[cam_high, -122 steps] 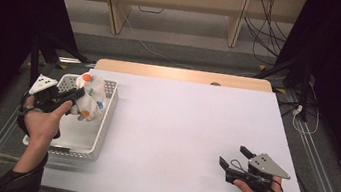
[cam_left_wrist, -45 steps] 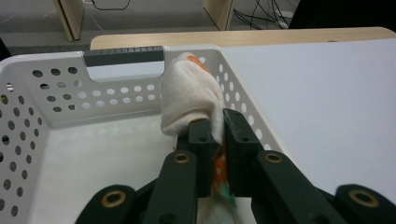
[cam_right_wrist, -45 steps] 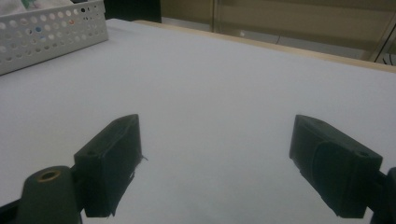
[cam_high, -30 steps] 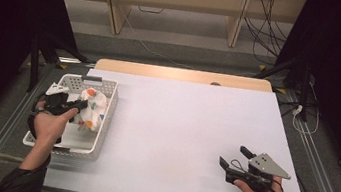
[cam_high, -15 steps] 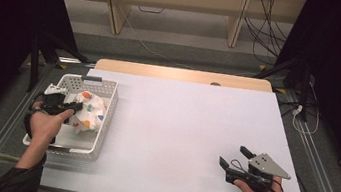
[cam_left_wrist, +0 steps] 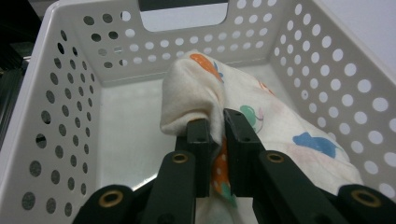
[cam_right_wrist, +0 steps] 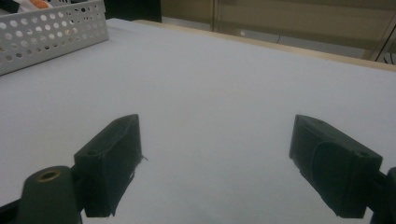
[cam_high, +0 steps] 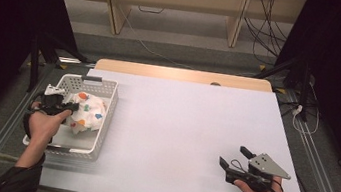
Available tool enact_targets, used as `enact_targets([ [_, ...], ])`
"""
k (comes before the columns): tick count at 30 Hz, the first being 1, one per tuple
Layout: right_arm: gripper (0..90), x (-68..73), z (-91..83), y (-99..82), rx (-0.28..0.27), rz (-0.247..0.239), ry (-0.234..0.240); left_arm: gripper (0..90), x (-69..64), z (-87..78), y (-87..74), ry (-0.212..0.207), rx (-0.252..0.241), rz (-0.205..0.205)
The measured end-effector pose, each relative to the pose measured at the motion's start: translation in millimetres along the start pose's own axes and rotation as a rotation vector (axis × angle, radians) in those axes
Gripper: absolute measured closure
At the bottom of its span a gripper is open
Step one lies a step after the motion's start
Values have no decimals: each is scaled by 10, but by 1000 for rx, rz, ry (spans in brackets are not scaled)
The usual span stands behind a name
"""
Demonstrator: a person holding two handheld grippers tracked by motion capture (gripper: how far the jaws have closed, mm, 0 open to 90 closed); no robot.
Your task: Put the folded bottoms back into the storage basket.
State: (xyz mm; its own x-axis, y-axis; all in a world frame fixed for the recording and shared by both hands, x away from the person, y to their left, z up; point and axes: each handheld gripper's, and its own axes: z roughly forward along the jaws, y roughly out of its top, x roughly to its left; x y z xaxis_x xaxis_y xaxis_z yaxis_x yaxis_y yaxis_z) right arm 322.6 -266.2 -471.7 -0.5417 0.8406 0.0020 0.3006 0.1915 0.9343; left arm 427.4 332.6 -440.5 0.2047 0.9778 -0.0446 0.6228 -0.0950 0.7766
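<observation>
Printed cloth (cam_left_wrist: 261,126) bunched in white basket (cam_left_wrist: 60,93), long axis running toward basket's right wall, fold pinched by left gripper (cam_left_wrist: 215,128) jaws; right gripper (cam_high: 234,158) spread wide over table (cam_high: 179,127).

Cream cloth (cam_left_wrist: 261,126) printed with orange, green and blue shapes, inside white plastic basket (cam_left_wrist: 60,98) dotted with round holes, at left of pale lilac-grey tabletop (cam_high: 179,127). Black left tool (cam_left_wrist: 215,135) with brass-coloured rivets. Black right tool (cam_high: 234,157), grey plate on top. Light wood edge at far side.
</observation>
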Motion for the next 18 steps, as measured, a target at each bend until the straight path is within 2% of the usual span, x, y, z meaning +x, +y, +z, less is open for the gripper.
enact_targets([
  [11, 176, 1, 9, -3, -11, 6, 2, 801, 58, 43, -28, 30, 16, 12],
  [13, 176, 0, -1, 0, 1, 2, 1, 776, 69, 52, -33, 63, 14, 20],
  [14, 176, 1, 0, -1, 1, 2, 1, 733, 78, 54, -33, 98, 10, 30],
  [16, 176, 1, 6, -3, -10, 2, 2, 552, 99, 53, -20, 165, -22, 38],
  [17, 176, 0, 5, -2, -10, 3, 2, 472, 106, 47, -11, 188, -38, 43],
  [18, 176, 0, 6, -2, -11, 4, 2, 428, 110, 34, 0, 201, -49, 47],
])
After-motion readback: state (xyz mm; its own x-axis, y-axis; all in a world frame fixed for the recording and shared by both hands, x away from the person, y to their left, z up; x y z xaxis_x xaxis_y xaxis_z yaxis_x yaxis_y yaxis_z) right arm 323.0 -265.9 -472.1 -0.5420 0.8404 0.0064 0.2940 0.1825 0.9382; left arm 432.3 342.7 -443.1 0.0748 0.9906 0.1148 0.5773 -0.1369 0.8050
